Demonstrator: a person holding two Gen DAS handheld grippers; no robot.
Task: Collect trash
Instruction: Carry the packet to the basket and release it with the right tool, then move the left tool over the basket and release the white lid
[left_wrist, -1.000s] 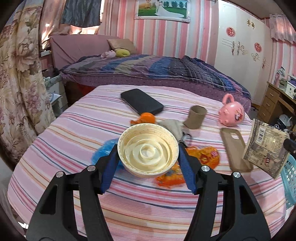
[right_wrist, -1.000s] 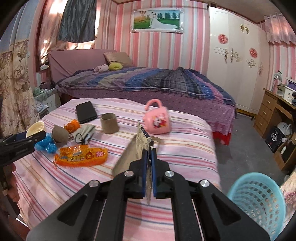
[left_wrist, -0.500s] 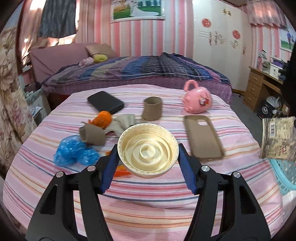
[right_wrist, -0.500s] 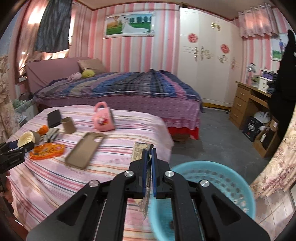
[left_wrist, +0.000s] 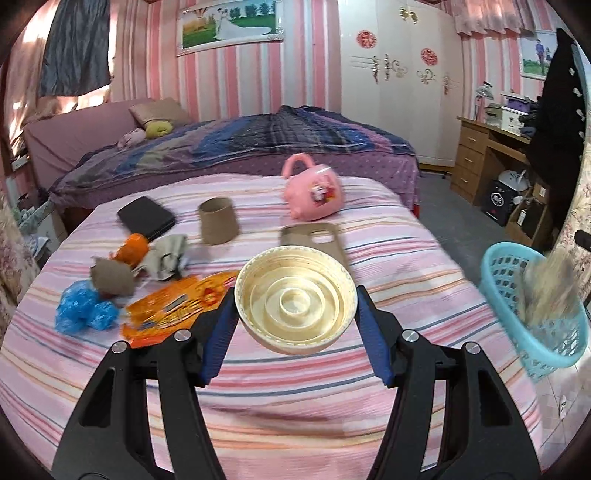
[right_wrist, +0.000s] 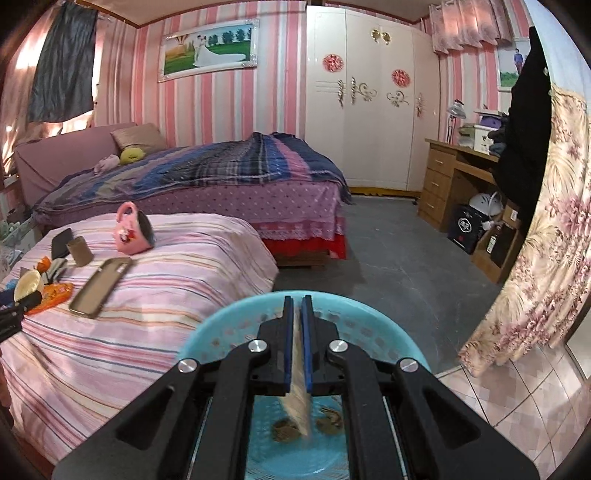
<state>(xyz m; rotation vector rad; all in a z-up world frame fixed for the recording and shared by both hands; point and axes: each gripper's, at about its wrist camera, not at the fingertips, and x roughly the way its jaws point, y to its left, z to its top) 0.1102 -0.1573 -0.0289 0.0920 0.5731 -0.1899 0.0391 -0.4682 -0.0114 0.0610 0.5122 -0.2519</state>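
My left gripper (left_wrist: 296, 314) is shut on a round cream plastic lid (left_wrist: 296, 300), held above the pink striped bed (left_wrist: 332, 398). My right gripper (right_wrist: 297, 347) is shut on a flat tan wrapper (right_wrist: 297, 398) that hangs over the light blue basket (right_wrist: 221, 332) beside the bed. In the left wrist view the same wrapper (left_wrist: 550, 291) is a blur inside the blue basket (left_wrist: 498, 266). On the bed lie an orange snack wrapper (left_wrist: 173, 302), a blue plastic bag (left_wrist: 83, 308), crumpled brown paper (left_wrist: 112, 282) and a cardboard tube (left_wrist: 218, 221).
A black phone (left_wrist: 146, 222), a tan phone case (left_wrist: 314, 236) and a pink toy kettle (left_wrist: 314, 192) also lie on the striped bed. A second bed (right_wrist: 207, 177) stands behind. A wooden desk (right_wrist: 458, 177) and a floral curtain (right_wrist: 546, 236) are at the right. Small scraps (right_wrist: 284, 432) lie in the basket.
Both grippers have swung to the right. The right gripper has carried the tan wrapper from over the bed to above the basket. The left gripper still grips the lid.
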